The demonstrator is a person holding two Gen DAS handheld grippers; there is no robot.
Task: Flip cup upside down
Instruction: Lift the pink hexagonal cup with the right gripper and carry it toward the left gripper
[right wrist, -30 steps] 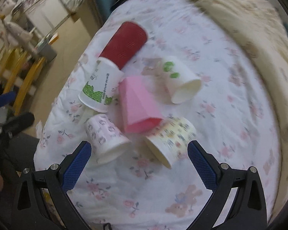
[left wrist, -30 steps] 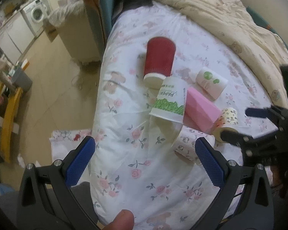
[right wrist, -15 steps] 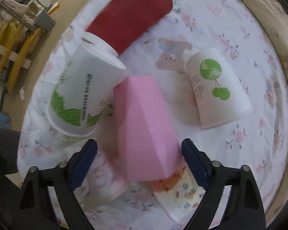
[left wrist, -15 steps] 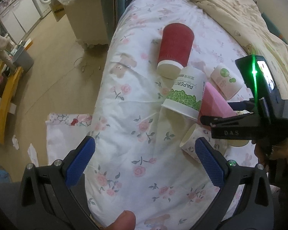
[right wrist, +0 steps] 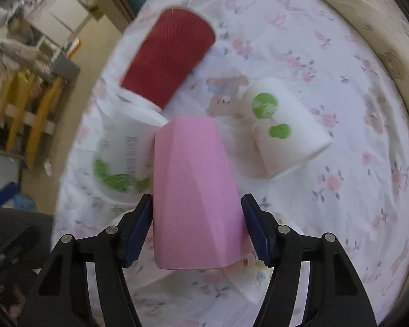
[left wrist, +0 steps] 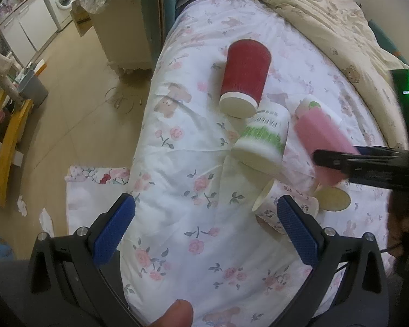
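Note:
A pink faceted cup (right wrist: pixel 193 193) lies on its side on the floral bedsheet (right wrist: pixel 340 218), open end toward me. My right gripper (right wrist: pixel 197 229) has closed its blue pads on both sides of the cup near the rim. In the left wrist view the pink cup (left wrist: pixel 321 139) shows with the right gripper's black fingers (left wrist: pixel 368 163) across it. My left gripper (left wrist: pixel 204 231) is open and empty above the sheet's near edge.
Several other cups lie on their sides around it: a red ribbed cup (left wrist: pixel 245 76), a white cup with green print (left wrist: pixel 261 141), a white cup with green dots (right wrist: pixel 280 130), a patterned cup (left wrist: pixel 275 209) and a cream cup (left wrist: pixel 332 199). A beige quilt (left wrist: pixel 327 19) lies at the back. The bed's edge and floor (left wrist: pixel 81 109) are to the left.
My right gripper moved forward over the cups and closed from wide open onto the pink cup. The left gripper drew back slightly and stayed open.

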